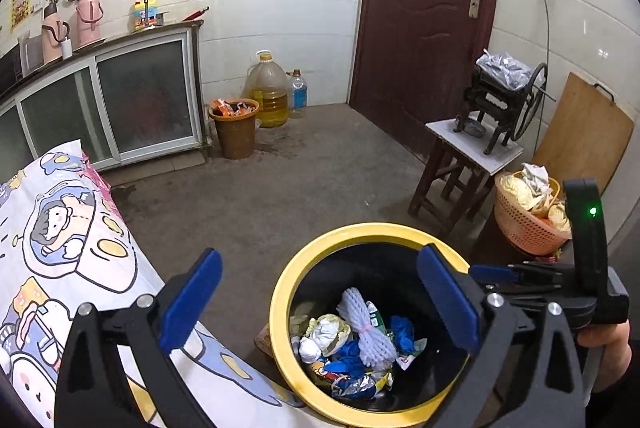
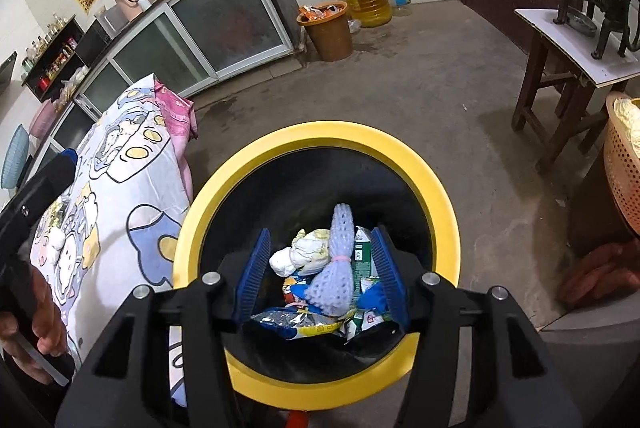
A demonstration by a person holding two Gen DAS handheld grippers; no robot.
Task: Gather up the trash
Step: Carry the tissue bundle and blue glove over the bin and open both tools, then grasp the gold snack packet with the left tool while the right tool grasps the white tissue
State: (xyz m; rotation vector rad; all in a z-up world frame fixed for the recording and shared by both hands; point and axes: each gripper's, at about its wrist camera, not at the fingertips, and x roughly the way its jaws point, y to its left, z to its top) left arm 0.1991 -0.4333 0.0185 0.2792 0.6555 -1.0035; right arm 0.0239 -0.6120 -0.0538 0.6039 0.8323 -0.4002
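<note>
Yellow-rimmed bin [image 2: 436, 184] at lower centre of both views, beside the cartoon-print cloth [image 2: 120, 196] at left. Trash inside: white foam net [image 2: 338, 268], wrappers, blue scraps. Left gripper [image 1: 320, 308] jaws spread wide, nothing between. Right gripper [image 2: 320, 276] over the bin mouth, jaws partly apart, gripping nothing.

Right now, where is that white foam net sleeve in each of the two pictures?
Left wrist view: the foam net sleeve lies in the yellow-rimmed bin, lower centre-right.
Right wrist view: it lies in the bin, lower centre, seen between the tool's blue pads.
Shared landmark: the brown bucket by the cabinet.
</note>
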